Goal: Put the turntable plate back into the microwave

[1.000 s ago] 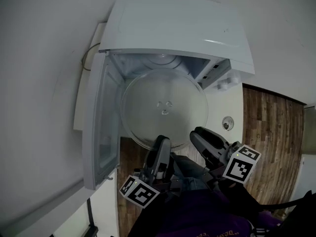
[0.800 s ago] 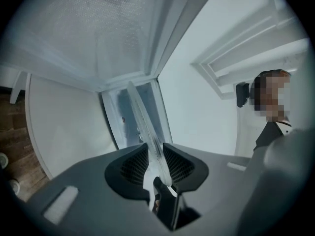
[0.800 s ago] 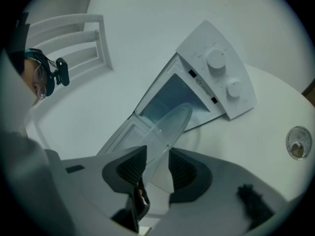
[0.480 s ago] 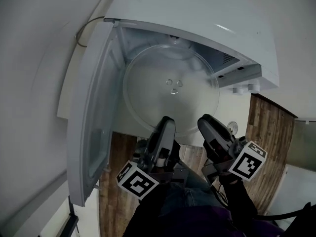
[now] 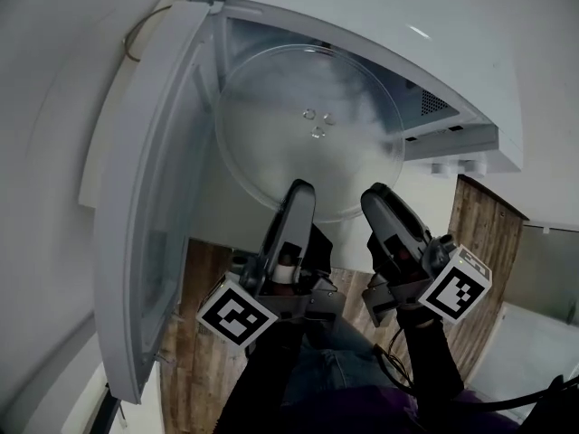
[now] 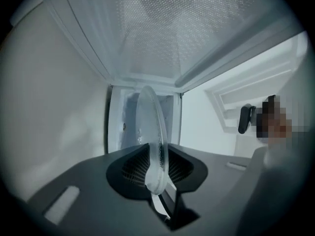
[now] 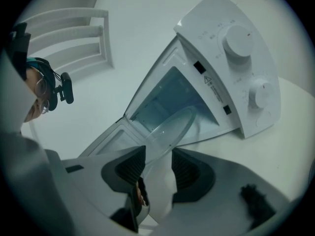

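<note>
Microwave [image 5: 380,25] door [image 5: 136,215] is swung wide open on the left. Glass turntable plate [image 5: 308,129] sits in the cavity mouth: far part inside, near rim sticking out towards the grippers, centre hub bumps [image 5: 314,121] visible.

Left gripper [image 6: 156,166]: jaws narrow, just been closing, both pads clamped on the plate's near rim. The plate runs edge-on from the jaws into the cavity.

Right gripper [image 7: 158,168]: jaws wide, just been opening. The plate rim reaches into the gap, pads not pressing it. It sits just right of the left gripper at the same near rim.

Control panel with two round knobs [image 7: 237,40] is right of the cavity. Wooden floor [image 5: 479,233] lies below at the right.
</note>
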{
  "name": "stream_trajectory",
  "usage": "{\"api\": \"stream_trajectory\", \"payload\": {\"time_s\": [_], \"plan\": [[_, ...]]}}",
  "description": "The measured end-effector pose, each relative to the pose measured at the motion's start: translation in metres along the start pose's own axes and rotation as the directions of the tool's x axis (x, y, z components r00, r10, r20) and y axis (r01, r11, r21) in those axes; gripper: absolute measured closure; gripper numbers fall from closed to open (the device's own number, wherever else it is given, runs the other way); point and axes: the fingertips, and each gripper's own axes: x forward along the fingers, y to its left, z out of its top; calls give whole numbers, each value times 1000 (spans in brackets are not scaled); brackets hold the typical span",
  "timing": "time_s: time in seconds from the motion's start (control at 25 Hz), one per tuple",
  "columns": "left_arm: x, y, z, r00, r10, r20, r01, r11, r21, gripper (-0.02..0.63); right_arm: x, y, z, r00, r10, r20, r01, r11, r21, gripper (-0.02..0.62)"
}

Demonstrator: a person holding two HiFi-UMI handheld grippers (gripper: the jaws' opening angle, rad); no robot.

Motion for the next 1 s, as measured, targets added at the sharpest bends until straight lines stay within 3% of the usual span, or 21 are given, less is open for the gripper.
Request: {"api": "stream_trajectory", "payload": {"time_s": [0.12, 0.32, 0.44, 0.6, 0.64, 0.76, 1.0], "plan": [[7, 2, 0, 1000, -11, 1, 11, 999, -30, 520, 1, -3, 4, 999, -22, 23, 22, 999, -24, 430], [16, 8, 3, 1000, -2, -10, 2, 1000, 2, 517, -8, -5, 5, 1000, -26, 5, 26, 1000, -17, 410], [29, 8, 7, 999, -36, 1, 36, 998, -47, 515, -9, -7, -6, 992, -100, -73, 85, 978, -190, 410], [40, 17, 9, 1000, -13, -17, 13, 1000, -5, 512, 3, 3, -14, 979, -133, -155, 76, 941, -329, 413], [43, 19, 9, 1000, -9, -22, 9, 1000, 1, 512, 6, 3, -16, 972, -163, -171, 87, 920, -382, 424], [52, 27, 9, 1000, -22, -22, 21, 1000, -20, 511, 12, -4, -21, 944, -262, -201, 123, 843, -523, 559], [65, 33, 15, 1000, -26, -9, 26, 999, -26, 511, 18, -6, -24, 940, -269, -211, 120, 837, -533, 584]]}}
